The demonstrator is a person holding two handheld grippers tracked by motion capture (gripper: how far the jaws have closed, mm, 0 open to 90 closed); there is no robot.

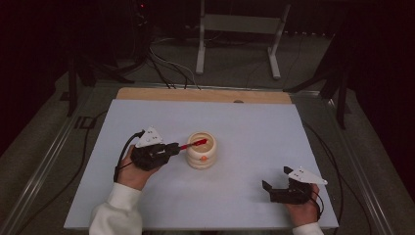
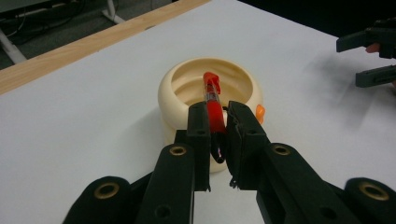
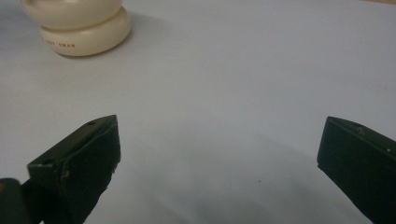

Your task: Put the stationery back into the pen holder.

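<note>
Right now you are holding a red pen [image 2: 214, 105] in your left gripper [image 1: 172, 147], whose jaws are clamping together on the pen's barrel, so the pen is sticking out level from between them. Its far end, with the red cap, is hanging over the open mouth of the cream-coloured pot [image 1: 201, 150], while the dark tip is pointing back between the jaws, as the left gripper view is showing. The pen is not resting on the pot's rim as far as the frames let you tell; it is crossing above the near edge of it. The pot is standing upright on the white board [image 1: 254, 132], with a small orange knob [image 2: 260, 113] showing on the side of it that faces you. Your right gripper [image 1: 277, 187] is sitting well apart from the pot, down toward the near right of it, and its jaws are standing wide apart with nothing between them, only bare board under them. Nothing is lying between the left gripper and the pot, and nothing is blocking the pot's mouth apart from the pen itself. Beyond the pot, a strip of wooden tabletop [image 1: 203, 95] is showing along the board's far edge, and farther off a white metal stand [image 1: 238, 34] and loose cables [image 1: 169, 68] are lying on the floor.
</note>
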